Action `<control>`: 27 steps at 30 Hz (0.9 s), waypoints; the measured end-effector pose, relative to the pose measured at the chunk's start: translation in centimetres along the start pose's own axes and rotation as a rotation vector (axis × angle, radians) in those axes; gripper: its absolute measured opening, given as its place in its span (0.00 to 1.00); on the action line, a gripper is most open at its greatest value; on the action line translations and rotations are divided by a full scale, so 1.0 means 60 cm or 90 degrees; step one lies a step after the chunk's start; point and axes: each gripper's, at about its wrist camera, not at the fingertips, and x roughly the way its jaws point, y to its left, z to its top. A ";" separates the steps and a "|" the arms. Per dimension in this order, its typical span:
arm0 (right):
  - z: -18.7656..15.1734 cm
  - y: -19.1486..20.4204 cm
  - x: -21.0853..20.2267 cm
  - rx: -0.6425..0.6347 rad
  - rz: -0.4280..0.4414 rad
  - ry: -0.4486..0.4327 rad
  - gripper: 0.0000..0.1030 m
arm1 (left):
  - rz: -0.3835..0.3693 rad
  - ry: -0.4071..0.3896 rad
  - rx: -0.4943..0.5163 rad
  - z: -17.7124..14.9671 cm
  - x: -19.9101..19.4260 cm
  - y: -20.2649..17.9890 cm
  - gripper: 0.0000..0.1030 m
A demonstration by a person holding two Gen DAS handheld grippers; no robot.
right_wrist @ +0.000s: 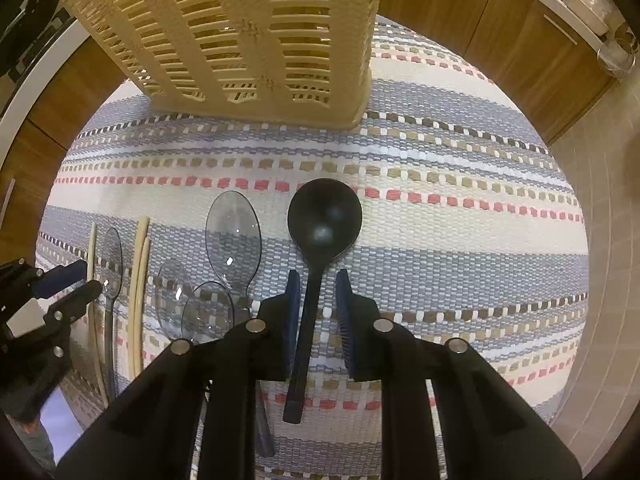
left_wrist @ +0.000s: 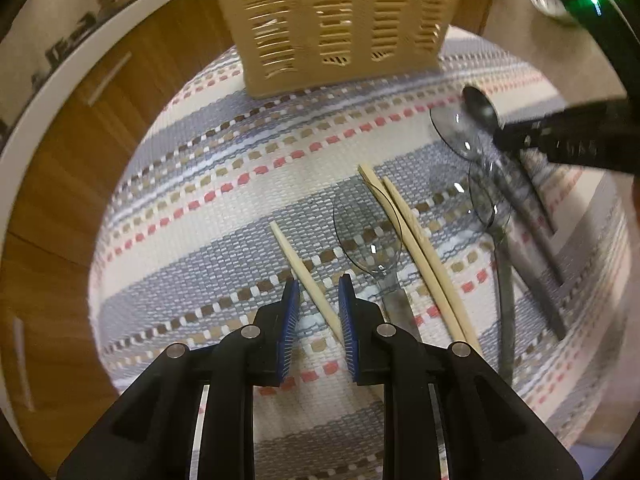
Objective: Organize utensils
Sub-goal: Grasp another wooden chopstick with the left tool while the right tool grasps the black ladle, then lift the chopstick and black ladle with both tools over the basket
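Note:
A beige slotted utensil basket [left_wrist: 332, 20] stands at the far edge of a striped woven mat [left_wrist: 208, 200]; it also shows in the right wrist view [right_wrist: 240, 36]. My left gripper [left_wrist: 319, 288] is open, its jaws on either side of a single wooden chopstick [left_wrist: 298, 264] lying on the mat. A clear spoon [left_wrist: 370, 236] and a pair of chopsticks [left_wrist: 416, 248] lie just right of it. My right gripper [right_wrist: 316, 292] is open around the handle of a black spoon [right_wrist: 324, 216]. Several clear spoons [right_wrist: 232, 232] lie to its left.
The mat covers a round table with wooden cabinets [left_wrist: 60, 152] behind. More clear spoons [left_wrist: 480, 184] lie at the right in the left wrist view. A glass [right_wrist: 616, 52] stands on the counter at the far right. Tiled floor [right_wrist: 600, 208] lies to the right.

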 end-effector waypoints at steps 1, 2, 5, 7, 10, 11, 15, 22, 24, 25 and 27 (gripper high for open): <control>0.003 -0.005 -0.001 0.003 0.007 0.003 0.08 | 0.000 0.002 0.003 0.001 0.000 -0.002 0.15; 0.005 -0.007 0.001 0.005 0.012 0.004 0.06 | 0.008 0.005 0.007 0.003 0.000 -0.003 0.10; 0.008 -0.014 0.003 0.012 0.027 0.003 0.05 | 0.000 0.003 -0.005 0.005 0.000 0.002 0.03; 0.008 -0.017 0.006 0.008 0.026 -0.001 0.05 | -0.023 -0.006 -0.028 0.004 0.000 0.013 0.03; 0.005 -0.016 0.004 0.005 0.028 -0.009 0.05 | -0.067 -0.029 -0.064 -0.007 -0.002 0.040 0.03; 0.003 -0.015 0.003 0.005 0.030 -0.012 0.05 | -0.093 -0.038 -0.081 -0.011 -0.004 0.048 0.03; -0.009 -0.016 -0.016 0.004 0.036 -0.043 0.05 | -0.132 -0.092 -0.116 -0.019 -0.023 0.068 0.03; -0.052 -0.013 -0.086 0.001 0.076 -0.149 0.05 | -0.167 -0.218 -0.164 -0.028 -0.089 0.092 0.03; -0.063 -0.009 -0.105 -0.002 0.080 -0.181 0.05 | -0.172 -0.251 -0.187 -0.025 -0.104 0.096 0.03; -0.070 -0.008 -0.118 -0.006 0.081 -0.203 0.05 | -0.172 -0.266 -0.196 -0.026 -0.114 0.099 0.03; -0.077 -0.007 -0.145 -0.013 0.081 -0.243 0.05 | -0.171 -0.307 -0.212 -0.025 -0.132 0.106 0.03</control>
